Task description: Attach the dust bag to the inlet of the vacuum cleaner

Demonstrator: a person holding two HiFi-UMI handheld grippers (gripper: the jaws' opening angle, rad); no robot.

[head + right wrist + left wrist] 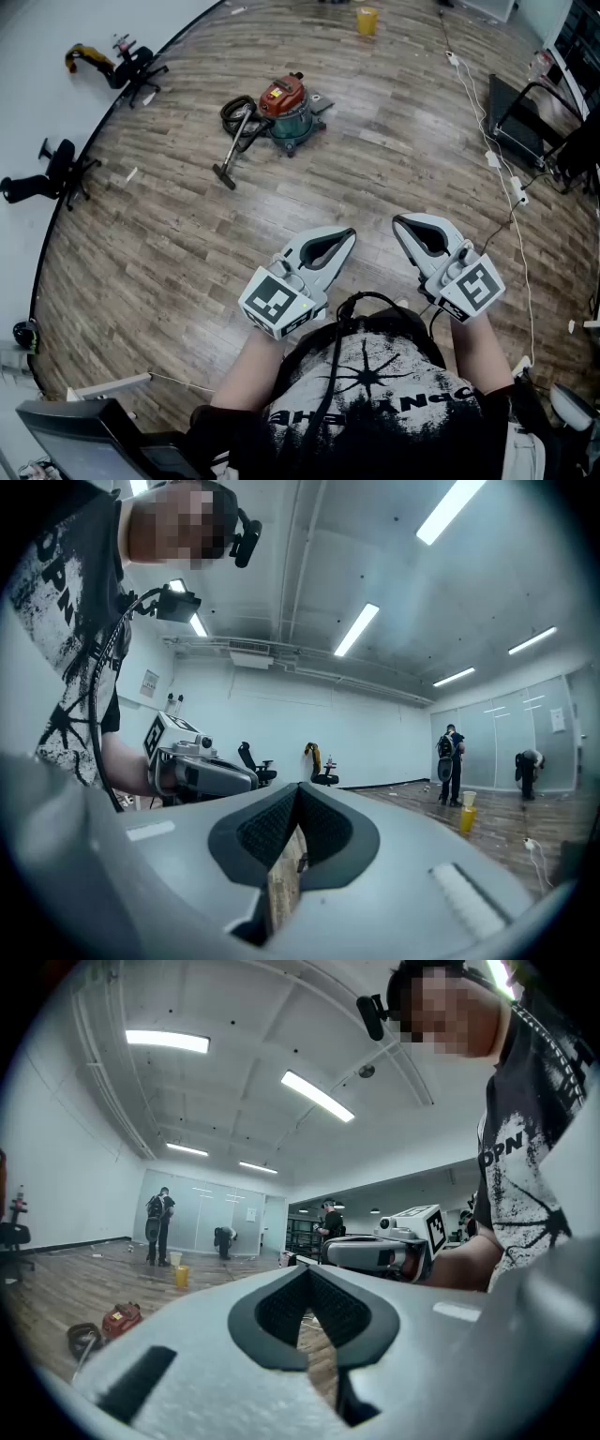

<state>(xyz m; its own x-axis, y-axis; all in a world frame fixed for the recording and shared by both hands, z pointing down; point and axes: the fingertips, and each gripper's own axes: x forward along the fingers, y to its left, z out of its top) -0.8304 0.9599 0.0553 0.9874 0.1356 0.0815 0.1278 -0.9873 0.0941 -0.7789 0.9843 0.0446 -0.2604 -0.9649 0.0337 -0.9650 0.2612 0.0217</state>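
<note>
Both pressed together: left hand-held gripper (352, 232), right hand-held gripper (397, 221); ribbed pads (279, 1312); round vacuum cleaner (284, 111).

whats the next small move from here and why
Probably walk forward toward the vacuum cleaner. It stands far ahead on the wooden floor, well out of reach. The left hand-held gripper and right hand-held gripper are both shut and empty, so nothing is ready to attach. No dust bag shows in any view.
</note>
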